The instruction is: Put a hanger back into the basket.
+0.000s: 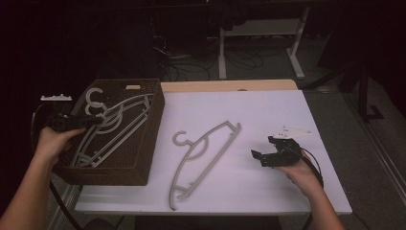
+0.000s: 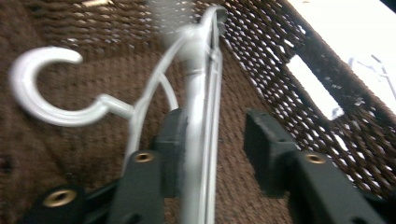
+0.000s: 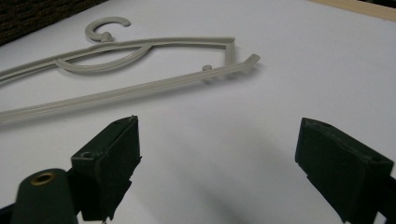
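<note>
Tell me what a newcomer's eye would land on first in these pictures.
First, the grey hanger lying alone on the white table, just left of the right gripper, whose jaws stand wide open. Next, the dark woven basket at the table's left edge, holding more hangers. There the left gripper reaches in, one hanger's bar between its jaws, against the left pad, the right one apart.

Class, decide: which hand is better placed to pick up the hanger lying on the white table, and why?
The right. Its right gripper rests open on the table beside the loose hanger, jaws facing it. The left gripper is over the basket, among the hangers there.
</note>
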A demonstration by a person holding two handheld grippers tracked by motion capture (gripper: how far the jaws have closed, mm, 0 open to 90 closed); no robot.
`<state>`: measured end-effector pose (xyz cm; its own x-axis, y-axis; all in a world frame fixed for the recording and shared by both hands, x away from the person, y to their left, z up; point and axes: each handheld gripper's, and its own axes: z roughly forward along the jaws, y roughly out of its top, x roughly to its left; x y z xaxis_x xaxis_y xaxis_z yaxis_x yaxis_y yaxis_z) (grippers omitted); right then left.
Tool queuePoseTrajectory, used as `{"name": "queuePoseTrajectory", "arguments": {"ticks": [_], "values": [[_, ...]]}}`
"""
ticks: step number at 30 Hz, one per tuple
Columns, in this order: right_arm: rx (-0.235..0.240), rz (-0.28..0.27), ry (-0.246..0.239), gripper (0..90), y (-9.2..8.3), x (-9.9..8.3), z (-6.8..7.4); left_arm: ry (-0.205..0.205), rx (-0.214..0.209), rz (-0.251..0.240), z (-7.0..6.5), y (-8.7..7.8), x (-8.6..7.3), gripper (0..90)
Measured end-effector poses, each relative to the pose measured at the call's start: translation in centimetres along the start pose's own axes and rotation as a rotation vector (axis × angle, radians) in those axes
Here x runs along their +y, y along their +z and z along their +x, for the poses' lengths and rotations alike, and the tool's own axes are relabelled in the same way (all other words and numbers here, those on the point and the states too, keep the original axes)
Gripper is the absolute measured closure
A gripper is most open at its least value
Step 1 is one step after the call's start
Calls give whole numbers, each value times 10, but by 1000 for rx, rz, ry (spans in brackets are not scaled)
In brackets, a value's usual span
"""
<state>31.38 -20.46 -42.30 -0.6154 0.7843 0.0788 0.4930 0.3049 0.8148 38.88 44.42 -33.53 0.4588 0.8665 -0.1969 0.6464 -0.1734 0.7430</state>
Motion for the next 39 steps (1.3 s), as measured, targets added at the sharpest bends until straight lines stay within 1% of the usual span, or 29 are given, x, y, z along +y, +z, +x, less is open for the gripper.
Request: {"name": "queuePoseTrajectory", "arguments": {"ticks": [3, 4, 6, 9, 11, 17, 20, 22, 27, 31, 35, 36, 37, 39], "values": [[0, -1, -1, 135, 0, 0, 0, 8, 28, -22, -2, -4, 3, 459], [0, -2, -2, 135, 0, 0, 0, 7, 27, -32, -2, -6, 4, 441], [1, -2, -3, 135, 0, 0, 0, 9, 3, -36, -6, -7, 6, 398], [1, -5, -4, 135, 0, 1, 0, 44, -20, -38, -18, -6, 9, 344], [1, -4, -4, 135, 0, 1, 0, 61, -45, -50, -27, -5, 13, 323], [0, -2, -6, 135, -1, 1, 0, 116, -111, -84, -62, 0, 25, 265], [-1, -3, -4, 135, -1, 1, 0, 133, -148, -98, -80, 4, 31, 244], [0, -3, -3, 135, -1, 1, 0, 148, -167, -105, -92, 7, 35, 238], [-1, -5, -2, 136, -1, 2, 0, 170, -213, -124, -126, 16, 43, 234], [4, -7, -10, 136, -1, 3, 1, 201, -251, -128, -153, 26, 46, 234], [6, -6, -12, 136, -2, 2, 2, 215, -289, -127, -178, 40, 46, 234], [6, -6, -12, 136, -2, 2, 2, 215, -289, -127, -178, 40, 46, 234], [7, -7, -12, 136, -2, 2, 2, 223, -301, -126, -188, 47, 46, 234], [7, -6, -18, 136, -1, 3, 3, 222, -310, -126, -199, 56, 45, 225]]}}
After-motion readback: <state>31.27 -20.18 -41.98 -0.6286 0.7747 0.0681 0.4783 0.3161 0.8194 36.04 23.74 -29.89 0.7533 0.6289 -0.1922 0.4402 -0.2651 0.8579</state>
